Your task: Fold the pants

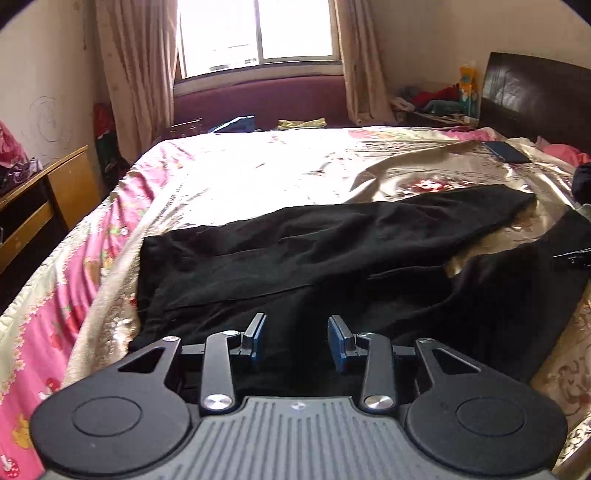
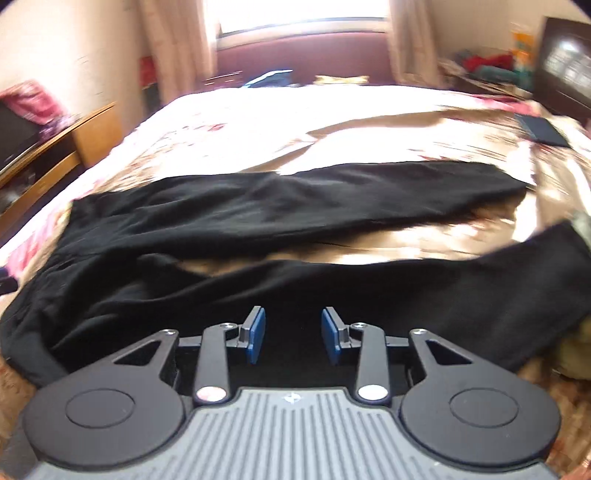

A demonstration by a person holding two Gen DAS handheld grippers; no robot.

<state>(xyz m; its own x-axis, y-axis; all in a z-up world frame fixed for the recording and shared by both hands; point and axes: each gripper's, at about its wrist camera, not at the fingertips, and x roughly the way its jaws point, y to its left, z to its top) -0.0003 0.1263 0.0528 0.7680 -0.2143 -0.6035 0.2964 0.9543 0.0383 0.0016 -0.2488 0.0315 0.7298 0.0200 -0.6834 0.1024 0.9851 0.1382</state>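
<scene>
The black pants (image 1: 295, 258) lie spread on the bed (image 1: 258, 166), across its near part, with the waist toward the left and the two legs running to the right; the legs are apart, and a strip of the golden bedcover (image 2: 369, 243) shows between them; the cloth is wrinkled, not yet folded. The left gripper (image 1: 296, 341) hangs above the near edge of the pants, close to the waist; its blue pads stand a little apart and nothing is between them. The right gripper (image 2: 293, 334) is above the near leg; its jaws are also partly apart and empty; this view is blurred. Farther on the bed, near the dark headboard (image 1: 535, 96), a dark flat thing (image 1: 509, 151) lies on the cover. At the left of the bed stands a wooden cabinet (image 1: 55, 192); behind the bed there is a bright window (image 1: 258, 33) with curtains (image 1: 136, 74).
</scene>
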